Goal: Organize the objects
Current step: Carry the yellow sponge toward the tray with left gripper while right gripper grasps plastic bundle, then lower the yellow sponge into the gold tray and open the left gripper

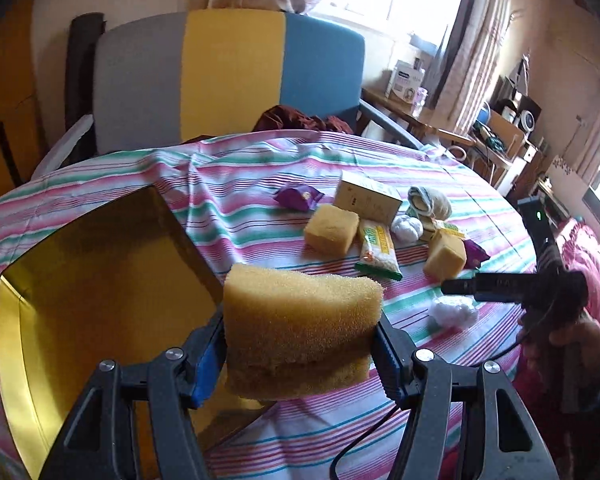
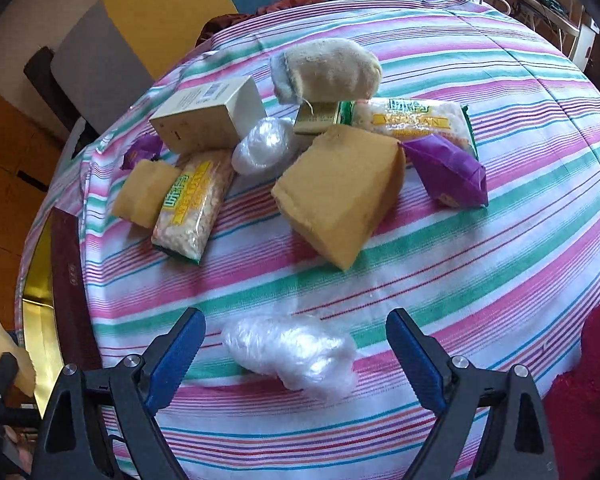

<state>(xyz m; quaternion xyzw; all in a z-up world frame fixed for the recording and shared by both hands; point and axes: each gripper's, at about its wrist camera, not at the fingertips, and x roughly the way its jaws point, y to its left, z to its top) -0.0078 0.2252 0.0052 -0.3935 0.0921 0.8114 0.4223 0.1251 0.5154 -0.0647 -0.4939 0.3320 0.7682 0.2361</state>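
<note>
Striped cloth (image 2: 480,248) covers the worktop under both my tools. My left gripper (image 1: 300,344) clamps a yellow sponge (image 1: 300,320), squashed between its pads, beside the gold-lined box (image 1: 100,280); only this view looks into that box. My right gripper (image 2: 296,352) stands wide, a crumpled plastic wad (image 2: 292,356) lying between its pads, untouched. Beyond it, this view alone shows clearly the pile: another sponge (image 2: 340,188), purple packet (image 2: 448,168), snack bags (image 2: 192,204), white carton (image 2: 208,116).
</note>
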